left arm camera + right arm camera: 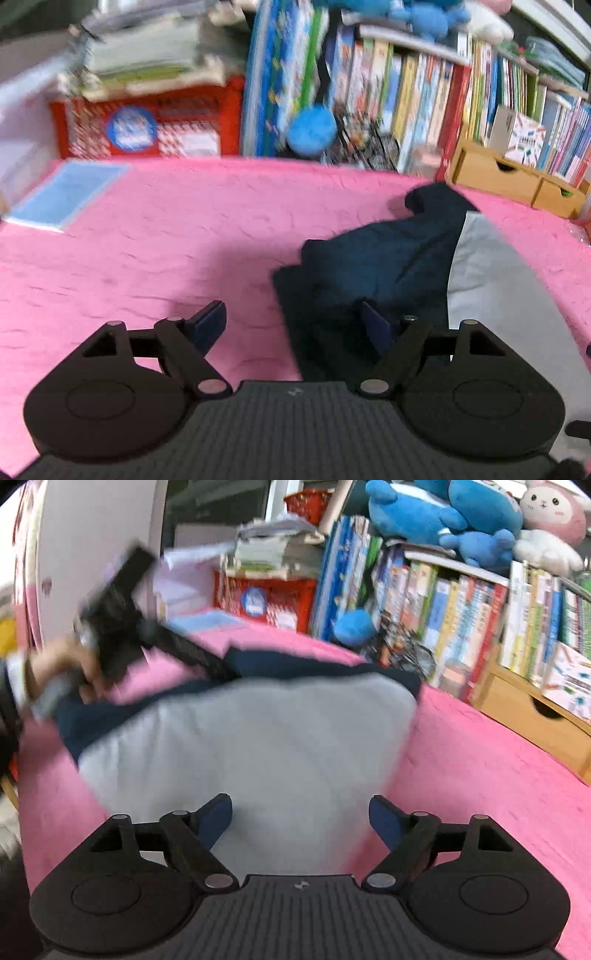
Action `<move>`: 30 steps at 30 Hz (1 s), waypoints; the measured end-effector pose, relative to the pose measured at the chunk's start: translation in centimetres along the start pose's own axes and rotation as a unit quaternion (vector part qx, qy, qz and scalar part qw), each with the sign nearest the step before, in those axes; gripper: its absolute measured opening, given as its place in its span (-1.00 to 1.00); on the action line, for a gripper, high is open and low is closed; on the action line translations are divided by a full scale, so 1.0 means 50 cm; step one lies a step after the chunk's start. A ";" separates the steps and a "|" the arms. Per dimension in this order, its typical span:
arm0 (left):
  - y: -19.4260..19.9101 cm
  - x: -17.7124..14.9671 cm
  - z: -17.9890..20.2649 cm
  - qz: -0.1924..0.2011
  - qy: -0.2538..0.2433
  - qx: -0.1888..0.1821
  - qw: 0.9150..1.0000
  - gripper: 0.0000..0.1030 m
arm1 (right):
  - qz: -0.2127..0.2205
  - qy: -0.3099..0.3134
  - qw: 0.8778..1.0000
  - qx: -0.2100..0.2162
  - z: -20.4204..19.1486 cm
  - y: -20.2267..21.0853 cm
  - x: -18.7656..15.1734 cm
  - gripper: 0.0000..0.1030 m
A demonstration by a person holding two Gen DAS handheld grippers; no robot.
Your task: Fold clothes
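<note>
A garment with a dark navy part [373, 266] and a light grey part [495, 280] lies crumpled on the pink cloth-covered surface [166, 236]. My left gripper [295, 332] is open and empty, its right finger over the navy edge. In the right wrist view the grey part [258, 738] spreads wide with a navy part [317, 672] behind it. My right gripper [301, 821] is open above the grey cloth's near edge. The left gripper also shows in the right wrist view [122, 605], blurred, held in a hand at the upper left.
A blue flat book [66, 195] lies at the far left of the surface. A red crate [147, 125], bookshelves [424, 99] and a wooden drawer box [506, 177] stand behind. Blue plush toys [443, 513] sit on the shelf top.
</note>
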State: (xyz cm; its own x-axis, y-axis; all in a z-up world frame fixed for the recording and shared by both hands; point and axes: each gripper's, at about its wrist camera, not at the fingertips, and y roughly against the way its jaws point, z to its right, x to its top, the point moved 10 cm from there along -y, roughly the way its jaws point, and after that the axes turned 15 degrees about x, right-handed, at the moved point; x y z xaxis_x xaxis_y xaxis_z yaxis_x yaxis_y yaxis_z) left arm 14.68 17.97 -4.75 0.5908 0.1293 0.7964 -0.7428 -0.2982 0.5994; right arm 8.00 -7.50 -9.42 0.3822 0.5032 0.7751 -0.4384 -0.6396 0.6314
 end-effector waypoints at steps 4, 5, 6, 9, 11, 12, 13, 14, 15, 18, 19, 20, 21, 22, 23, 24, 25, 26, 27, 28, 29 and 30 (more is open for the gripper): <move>0.148 -0.001 -0.017 0.068 0.008 -0.022 0.997 0.49 | 0.016 -0.057 0.998 0.014 0.014 0.065 -0.047 0.59; 0.185 -0.007 -0.007 0.086 0.000 -0.028 0.996 0.59 | 0.028 -0.067 0.997 0.018 0.012 0.084 -0.049 0.59; 0.221 -0.017 0.006 0.103 -0.009 -0.032 0.994 0.65 | 0.037 -0.066 0.997 0.016 0.005 0.096 -0.050 0.60; 0.264 -0.062 0.042 0.127 -0.051 -0.001 0.991 0.68 | 0.043 -0.047 0.998 0.011 -0.024 0.107 -0.054 0.70; 0.236 -0.099 0.050 0.105 -0.074 0.030 0.991 0.67 | 0.032 -0.023 0.999 -0.001 -0.048 0.097 -0.063 0.71; 0.216 -0.119 0.051 0.087 -0.081 0.044 0.992 0.65 | 0.025 -0.005 0.999 -0.024 -0.055 0.089 -0.069 0.71; 0.193 -0.137 0.046 0.068 -0.082 0.054 0.993 0.65 | 0.023 0.005 0.998 -0.050 -0.051 0.087 -0.075 0.71; 0.172 -0.154 0.038 0.052 -0.080 0.057 0.994 0.66 | 0.021 0.010 0.997 -0.076 -0.045 0.087 -0.082 0.71; 0.157 -0.166 0.032 0.041 -0.071 0.053 0.995 0.68 | 0.020 -0.004 0.995 -0.098 -0.026 0.092 -0.089 0.71; 0.140 -0.177 0.020 0.028 -0.044 0.044 0.998 0.76 | 0.031 -0.074 0.991 -0.109 0.021 0.119 -0.113 0.81; 0.141 -0.177 0.020 0.030 -0.046 0.048 0.997 0.79 | 0.037 -0.100 0.989 -0.100 0.033 0.129 -0.121 0.81; 0.142 -0.178 0.021 0.032 -0.052 0.051 0.997 0.81 | 0.037 -0.109 0.988 -0.102 0.040 0.136 -0.126 0.81; 0.141 -0.178 0.023 0.034 -0.055 0.054 0.996 0.82 | 0.032 -0.108 0.986 -0.126 0.048 0.142 -0.132 0.79; 0.140 -0.179 0.024 0.036 -0.057 0.056 0.996 0.83 | 0.035 -0.103 0.986 -0.128 0.046 0.147 -0.131 0.80; 0.139 -0.181 0.026 0.037 -0.056 0.056 0.996 0.83 | 0.039 -0.098 0.986 -0.131 0.043 0.152 -0.130 0.80; 0.138 -0.182 0.027 0.036 -0.052 0.055 0.996 0.83 | 0.042 -0.093 0.986 -0.134 0.040 0.157 -0.129 0.79; 0.137 -0.184 0.027 0.034 -0.047 0.052 0.997 0.83 | 0.047 -0.088 0.986 -0.133 0.034 0.161 -0.126 0.78; 0.135 -0.186 0.024 0.031 -0.041 0.049 0.998 0.83 | 0.053 -0.081 0.989 -0.113 0.014 0.156 -0.117 0.78; 0.133 -0.187 0.021 0.028 -0.035 0.045 0.998 0.84 | 0.059 -0.072 0.991 -0.097 -0.005 0.152 -0.108 0.78; 0.132 -0.189 0.019 0.025 -0.029 0.041 0.998 0.87 | 0.056 -0.056 0.992 -0.098 -0.021 0.144 -0.101 0.78; 0.130 -0.190 0.016 0.022 -0.025 0.039 0.999 0.91 | 0.052 -0.039 0.993 -0.099 -0.037 0.135 -0.093 0.78; 0.129 -0.191 0.014 0.021 -0.022 0.036 0.999 0.93 | 0.047 -0.021 0.993 -0.107 -0.046 0.119 -0.083 0.78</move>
State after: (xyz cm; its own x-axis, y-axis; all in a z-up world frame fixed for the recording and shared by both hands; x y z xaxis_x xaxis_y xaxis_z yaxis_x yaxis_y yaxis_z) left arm 4.49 14.16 -8.55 0.5748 0.0733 0.8150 -0.7431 -0.3703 0.5574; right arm 1.92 -12.05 -8.81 0.3628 0.4199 0.8319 -0.6346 -0.5425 0.5505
